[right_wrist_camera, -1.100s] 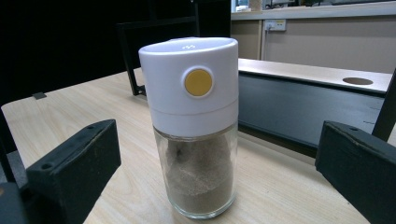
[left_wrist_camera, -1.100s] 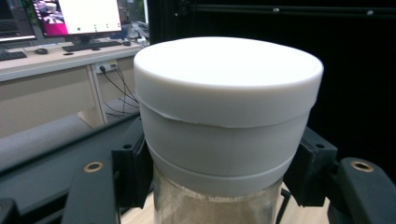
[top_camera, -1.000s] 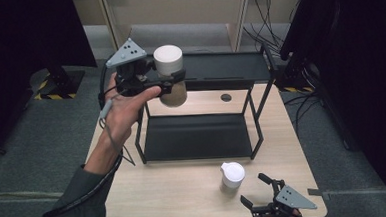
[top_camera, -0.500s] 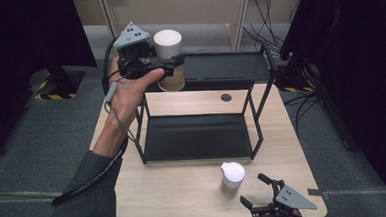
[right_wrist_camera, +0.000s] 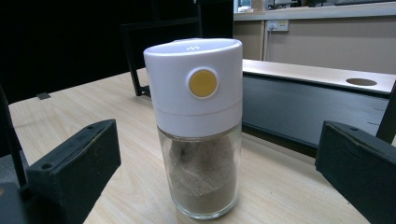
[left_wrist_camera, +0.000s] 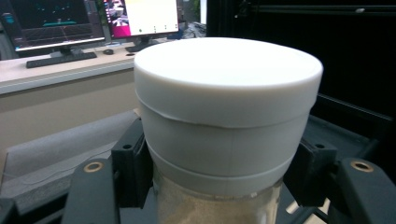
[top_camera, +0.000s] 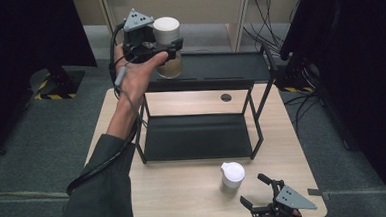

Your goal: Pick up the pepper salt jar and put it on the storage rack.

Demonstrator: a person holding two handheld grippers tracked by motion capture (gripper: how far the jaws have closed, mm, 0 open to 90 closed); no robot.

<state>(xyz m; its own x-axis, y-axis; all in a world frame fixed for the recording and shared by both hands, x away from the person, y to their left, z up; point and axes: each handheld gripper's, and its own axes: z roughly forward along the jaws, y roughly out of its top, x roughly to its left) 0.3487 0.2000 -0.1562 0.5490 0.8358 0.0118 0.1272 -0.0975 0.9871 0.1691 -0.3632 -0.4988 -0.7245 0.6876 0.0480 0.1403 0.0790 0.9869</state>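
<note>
Left gripper (top_camera: pixel 170 48) raised above the left end of the black shelf rack (top_camera: pixel 219 69), jaws closed on a glass jar (top_camera: pixel 168 48) with white lid and brownish powder inside, gripped just under the lid, held upright in the air. Second jar (top_camera: pixel 232 176) with white cap and yellow button standing on the wooden table (top_camera: pixel 185 194), in front of the rack. Right gripper (top_camera: pixel 260 195) low at the near table edge, just beside this jar, jaws wide open, holding nothing, pads apart from the glass.
</note>
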